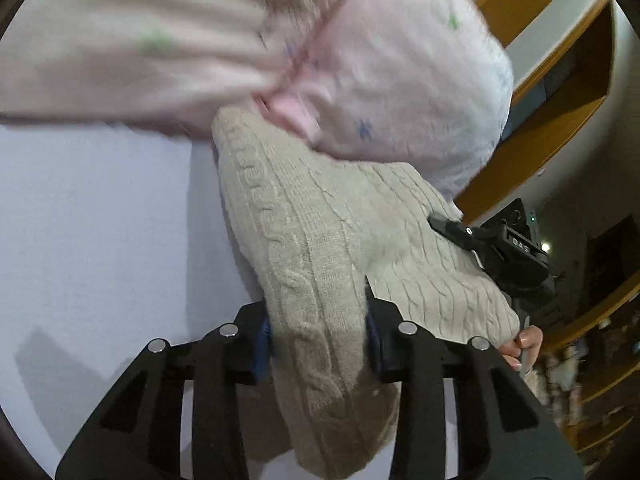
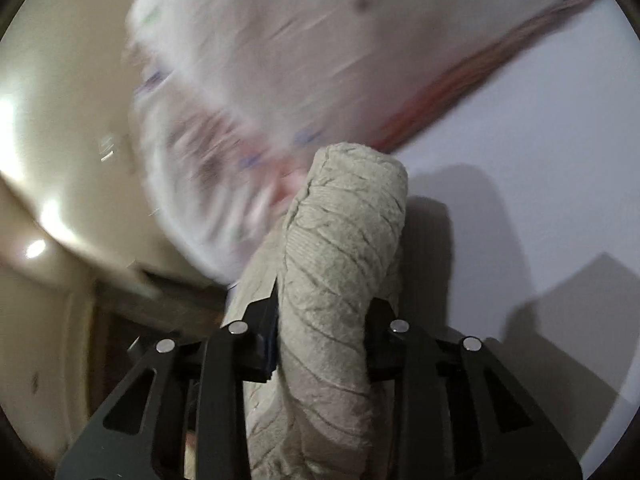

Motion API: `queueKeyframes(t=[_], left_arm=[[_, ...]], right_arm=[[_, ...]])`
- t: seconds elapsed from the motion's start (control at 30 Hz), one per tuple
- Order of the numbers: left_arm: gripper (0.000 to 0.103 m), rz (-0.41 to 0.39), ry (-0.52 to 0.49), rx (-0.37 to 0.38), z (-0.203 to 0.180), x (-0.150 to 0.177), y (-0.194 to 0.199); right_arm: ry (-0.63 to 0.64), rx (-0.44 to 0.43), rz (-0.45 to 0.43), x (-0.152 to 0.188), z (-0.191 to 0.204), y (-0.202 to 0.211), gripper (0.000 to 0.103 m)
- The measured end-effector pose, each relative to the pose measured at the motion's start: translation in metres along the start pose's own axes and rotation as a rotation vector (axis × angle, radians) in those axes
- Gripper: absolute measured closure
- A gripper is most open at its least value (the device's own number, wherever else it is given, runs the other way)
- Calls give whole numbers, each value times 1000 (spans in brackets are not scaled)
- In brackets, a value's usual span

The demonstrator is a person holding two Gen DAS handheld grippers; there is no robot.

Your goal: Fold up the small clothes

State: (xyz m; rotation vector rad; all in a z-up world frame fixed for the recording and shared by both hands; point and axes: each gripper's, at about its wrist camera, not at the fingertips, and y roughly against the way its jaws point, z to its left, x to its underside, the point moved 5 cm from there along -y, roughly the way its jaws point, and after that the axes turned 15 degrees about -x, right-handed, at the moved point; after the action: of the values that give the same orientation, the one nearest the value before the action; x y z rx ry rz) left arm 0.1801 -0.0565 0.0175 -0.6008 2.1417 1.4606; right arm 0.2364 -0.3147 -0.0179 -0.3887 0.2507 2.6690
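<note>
A beige cable-knit sweater [image 1: 320, 240] is held up above the white table [image 1: 100, 220]. My left gripper [image 1: 318, 312] is shut on one bunched end of it. My right gripper [image 2: 324, 312] is shut on another bunched part of the same sweater [image 2: 344, 232]; its black body [image 1: 500, 240] shows at the right of the left wrist view. A pale pink garment with small printed stars [image 1: 360, 60] lies behind the sweater, blurred, and shows in the right wrist view [image 2: 260, 60] too.
Wooden shelving [image 1: 560, 80] stands at the right beyond the table. A cream floor or wall [image 2: 60, 140] lies left of the table in the right wrist view. A reddish strip [image 2: 460, 76] runs along the pink garment.
</note>
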Motion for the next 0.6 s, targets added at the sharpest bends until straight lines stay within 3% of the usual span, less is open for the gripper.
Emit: queueKeyframes(t=[0.03,0.1,0.13,0.17,0.23,0.3,0.37,0.4,0.47,0.53,0.6], left_arm=[[64,-24,-6,-31,8,-2,7],[58,-36,-8,-146,38,-3,13],[57,-24,15,-179,50,-1,12],[57,-19,49,-199,61,2,14],[47,-62,77,-213,72,8,29],[39,-129,44,-267,75,18,50],[25,-162,5,-323,73,32,67],[17,-167,-15,-359,73,41,74],[14,-170,-48,-410,71,53,78],[13,-162,-58,-415,66,63,77],[13,-136,-44,-378,62,73,72]], right_arm=[[51,51,25,3,4,-17,72],[147,238,33,3,4,-24,67],[198,342,-8,0,6,-16,64],[217,393,-51,-2,7,-7,62],[210,438,-176,-2,17,27,50],[250,403,-230,9,39,46,41],[343,315,-228,35,67,55,21],[389,261,-220,49,82,53,19],[472,141,-168,82,110,40,18],[473,59,-75,104,120,14,18],[428,52,14,114,116,-20,18]])
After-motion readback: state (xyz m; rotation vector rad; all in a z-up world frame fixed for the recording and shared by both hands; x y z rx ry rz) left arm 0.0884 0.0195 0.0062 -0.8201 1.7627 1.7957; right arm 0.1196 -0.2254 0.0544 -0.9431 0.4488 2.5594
